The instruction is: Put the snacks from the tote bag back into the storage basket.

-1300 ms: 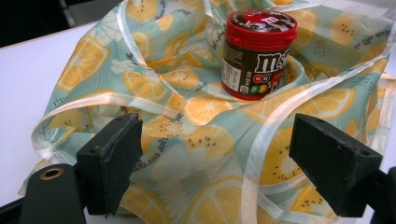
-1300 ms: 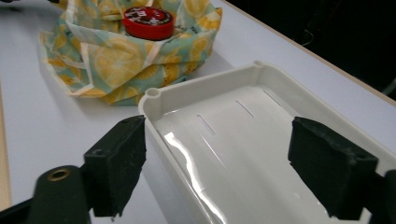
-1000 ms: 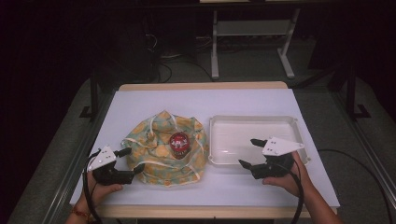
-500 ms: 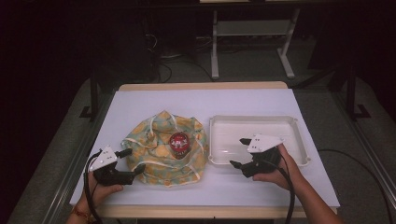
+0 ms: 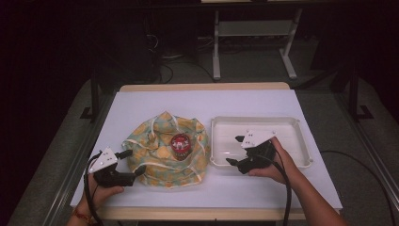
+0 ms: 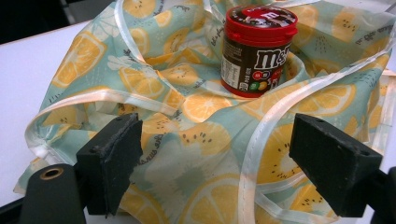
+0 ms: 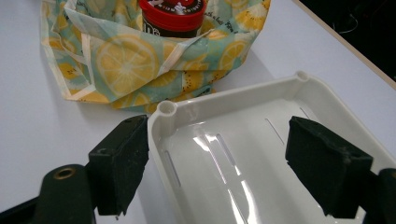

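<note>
A lemon-print cloth bag [image 5: 164,148] lies crumpled on the white table. A red-lidded brown candy jar [image 5: 180,145] stands upright on it, also seen in the left gripper view [image 6: 258,49] and partly behind a cloth fold in the right gripper view [image 7: 173,16]. My left gripper [image 5: 132,162] is open at the bag's near-left edge, its jaws over the fabric [image 6: 196,154]. My right gripper [image 5: 235,150] is open above the left front corner of an empty white tray [image 5: 301,141], pointing toward the bag [image 7: 130,56]. One jaw hangs outside the tray's rim [image 7: 168,109], the other over its inside.
The tray stands just right of the bag. Bare white tabletop [image 5: 207,101] stretches behind both. A black cable [image 5: 282,188] trails from the right gripper toward the person. Beyond the table's far edge stand a metal stand [image 5: 254,42] and floor cables.
The right gripper has moved left and slightly forward, from beside the tray's right front part to its left front corner. The left gripper, bag and jar have stayed put.
</note>
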Action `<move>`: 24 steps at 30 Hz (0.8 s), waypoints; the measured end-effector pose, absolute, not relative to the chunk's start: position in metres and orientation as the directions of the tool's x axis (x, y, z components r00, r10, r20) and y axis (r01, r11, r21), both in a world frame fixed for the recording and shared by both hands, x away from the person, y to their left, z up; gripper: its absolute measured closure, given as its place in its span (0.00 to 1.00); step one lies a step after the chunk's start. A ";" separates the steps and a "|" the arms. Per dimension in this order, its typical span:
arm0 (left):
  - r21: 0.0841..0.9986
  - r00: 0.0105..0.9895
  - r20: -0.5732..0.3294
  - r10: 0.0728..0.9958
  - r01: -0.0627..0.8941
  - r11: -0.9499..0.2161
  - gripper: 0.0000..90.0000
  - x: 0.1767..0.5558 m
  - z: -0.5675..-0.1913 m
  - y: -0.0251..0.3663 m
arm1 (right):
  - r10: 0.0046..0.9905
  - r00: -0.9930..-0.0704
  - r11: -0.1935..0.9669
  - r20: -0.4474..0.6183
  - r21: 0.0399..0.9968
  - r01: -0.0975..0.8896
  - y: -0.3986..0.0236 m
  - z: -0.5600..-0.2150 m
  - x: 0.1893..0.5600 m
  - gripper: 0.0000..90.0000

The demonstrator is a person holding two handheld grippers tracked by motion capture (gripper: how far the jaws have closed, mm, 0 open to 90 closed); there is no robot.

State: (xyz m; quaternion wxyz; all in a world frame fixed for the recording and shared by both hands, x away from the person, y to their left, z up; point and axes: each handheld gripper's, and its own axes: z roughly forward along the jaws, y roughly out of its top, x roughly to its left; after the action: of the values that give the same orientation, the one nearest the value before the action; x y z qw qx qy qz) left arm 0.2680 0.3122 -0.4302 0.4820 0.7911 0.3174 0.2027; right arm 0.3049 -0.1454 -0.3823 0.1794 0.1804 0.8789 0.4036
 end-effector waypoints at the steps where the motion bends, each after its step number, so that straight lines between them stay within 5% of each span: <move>1: 0.891 0.716 0.015 0.698 0.307 -0.334 0.19 0.268 -0.430 0.312 | 0.457 -0.873 0.610 -0.172 0.775 0.167 -0.144 -0.381 0.306 0.23; 24: 0.903 0.722 0.025 0.692 0.281 -0.326 0.19 0.265 -0.426 0.310 | 0.350 -0.918 0.676 -0.185 0.729 0.111 -0.083 -0.361 0.335 0.24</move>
State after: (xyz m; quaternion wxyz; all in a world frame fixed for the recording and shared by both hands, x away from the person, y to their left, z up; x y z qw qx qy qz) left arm 0.2650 0.3105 -0.4265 0.4915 0.7870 0.3089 0.2089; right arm 0.3347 -0.0830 -0.3609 0.1568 0.1279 0.9019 0.3816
